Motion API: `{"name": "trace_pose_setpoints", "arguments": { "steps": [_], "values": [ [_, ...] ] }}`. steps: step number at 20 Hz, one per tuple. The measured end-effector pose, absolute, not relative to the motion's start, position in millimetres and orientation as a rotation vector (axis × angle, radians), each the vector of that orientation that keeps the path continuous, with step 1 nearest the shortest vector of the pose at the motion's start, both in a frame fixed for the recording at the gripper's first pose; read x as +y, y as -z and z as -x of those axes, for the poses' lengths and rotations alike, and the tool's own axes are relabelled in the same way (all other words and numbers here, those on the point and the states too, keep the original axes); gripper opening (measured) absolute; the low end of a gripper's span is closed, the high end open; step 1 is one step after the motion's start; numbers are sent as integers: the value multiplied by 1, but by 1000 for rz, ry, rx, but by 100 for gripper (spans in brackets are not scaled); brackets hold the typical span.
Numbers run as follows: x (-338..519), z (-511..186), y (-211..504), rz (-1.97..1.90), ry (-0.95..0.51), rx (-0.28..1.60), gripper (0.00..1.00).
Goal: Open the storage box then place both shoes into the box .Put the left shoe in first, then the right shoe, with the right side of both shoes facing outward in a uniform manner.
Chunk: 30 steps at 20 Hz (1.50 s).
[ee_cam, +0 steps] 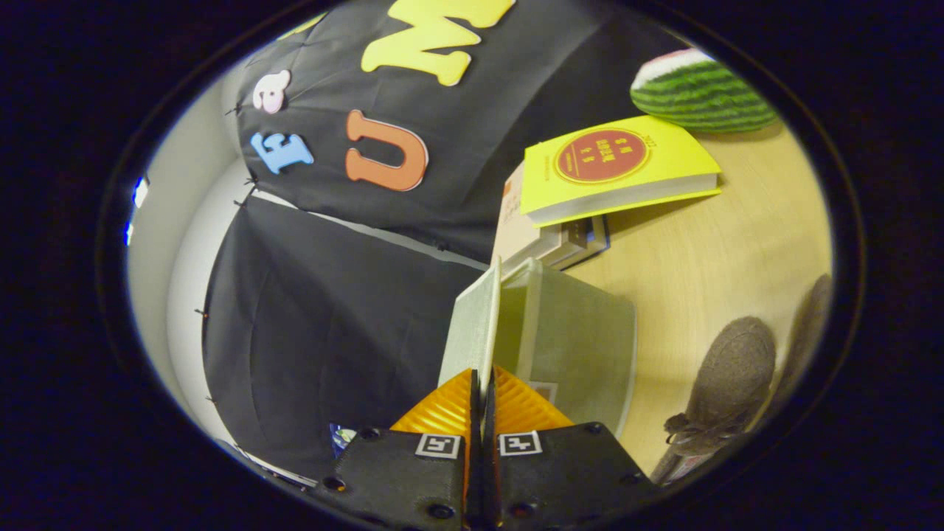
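Observation:
My gripper (483,387) is shut on the lid (472,324) of the pale green storage box (575,339), both fingers pressing on the lid's thin edge. The view is rolled to one side. The lid stands lifted, edge-on to me, apart from the box body just beyond the fingers, so the box stands open. A grey-brown felt shoe (726,383) with laces lies on the wooden table beside the box, and a second shoe (807,324) of the same kind shows partly past it.
A yellow book (619,169) lies on a stack of other books (560,240) on the wooden table (708,251) beyond the box. A watermelon-shaped plush (697,92) rests farther back. The black booth wall (332,332) rises close behind the box.

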<state>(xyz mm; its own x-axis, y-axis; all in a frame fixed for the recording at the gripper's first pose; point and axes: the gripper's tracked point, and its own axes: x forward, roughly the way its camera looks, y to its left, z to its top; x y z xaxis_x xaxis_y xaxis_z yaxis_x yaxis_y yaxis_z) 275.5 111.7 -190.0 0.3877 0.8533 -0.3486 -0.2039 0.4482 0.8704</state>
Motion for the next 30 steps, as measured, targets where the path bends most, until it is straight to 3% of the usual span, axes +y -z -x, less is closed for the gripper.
{"name": "trace_pose_setpoints", "arguments": {
  "steps": [16,27,29,30],
  "values": [
    [199,-251,104,-660,-753,910,6],
    [296,-246,75,-581,-641,858,6],
    [316,-237,79,-485,-648,856,8],
    [322,-235,82,-401,-655,850,20]
  ]
}}
